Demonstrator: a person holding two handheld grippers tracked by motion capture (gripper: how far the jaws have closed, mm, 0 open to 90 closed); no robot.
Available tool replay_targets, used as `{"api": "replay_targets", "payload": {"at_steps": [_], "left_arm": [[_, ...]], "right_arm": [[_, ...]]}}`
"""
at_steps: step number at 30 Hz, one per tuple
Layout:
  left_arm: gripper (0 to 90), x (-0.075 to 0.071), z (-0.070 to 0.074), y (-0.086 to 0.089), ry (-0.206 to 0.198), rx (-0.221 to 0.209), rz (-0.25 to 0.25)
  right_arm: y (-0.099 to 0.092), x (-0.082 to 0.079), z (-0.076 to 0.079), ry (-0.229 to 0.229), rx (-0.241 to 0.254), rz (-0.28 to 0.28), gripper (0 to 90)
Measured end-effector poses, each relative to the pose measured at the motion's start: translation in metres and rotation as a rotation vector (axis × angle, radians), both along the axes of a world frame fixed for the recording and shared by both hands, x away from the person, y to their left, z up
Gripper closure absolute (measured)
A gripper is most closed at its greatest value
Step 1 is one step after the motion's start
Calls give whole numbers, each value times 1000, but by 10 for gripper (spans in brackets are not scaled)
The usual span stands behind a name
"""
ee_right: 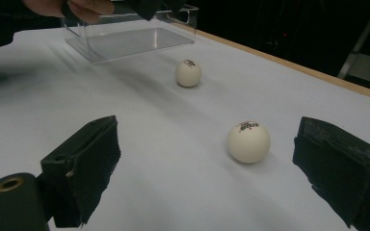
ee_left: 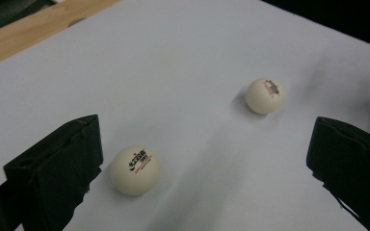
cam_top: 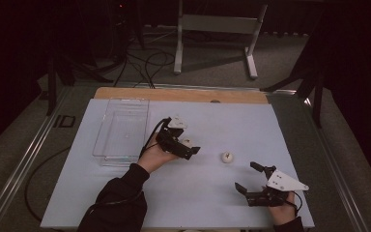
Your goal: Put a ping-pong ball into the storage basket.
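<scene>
Reaching over the middle of the white table sheet (cam_top: 125, 193), the left gripper (cam_top: 186, 147) has its jaws spread wide, nothing pinched between them. In the left gripper view a cream ping-pong ball with red print (ee_left: 135, 170) lies on the sheet just beside one jaw, apparently not touching it. A second cream ping-pong ball (ee_left: 265, 96) lies farther out, apart from both jaws. The right gripper (cam_top: 249, 179), near the table's front right, is likewise spread and empty, pointing toward that second ball. A clear plastic tray (cam_top: 123, 128) sits left of the left hand (cam_top: 153, 155).
</scene>
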State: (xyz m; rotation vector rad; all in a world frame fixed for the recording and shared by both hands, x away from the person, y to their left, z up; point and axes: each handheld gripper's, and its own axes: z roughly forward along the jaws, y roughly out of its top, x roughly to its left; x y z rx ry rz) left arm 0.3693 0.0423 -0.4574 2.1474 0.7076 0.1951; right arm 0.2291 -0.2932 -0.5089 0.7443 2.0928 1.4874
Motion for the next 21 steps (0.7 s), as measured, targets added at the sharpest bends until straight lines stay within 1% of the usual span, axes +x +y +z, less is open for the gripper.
{"api": "replay_targets", "payload": {"at_steps": [4,7,17,21], "left_arm": [[4,4,-6,-1,15,21,14],[4,7,-11,-1,33,25,28],[5,17,-27,-4,59,81,62],[20,20,-35,-6,77,96,82]], "right_arm": [[0,0,0,2,4,-1,90],[0,0,0,5,4,-1,91],[0,0,-1,7,2,5,91],[0,0,-1,9,0,8,91]]}}
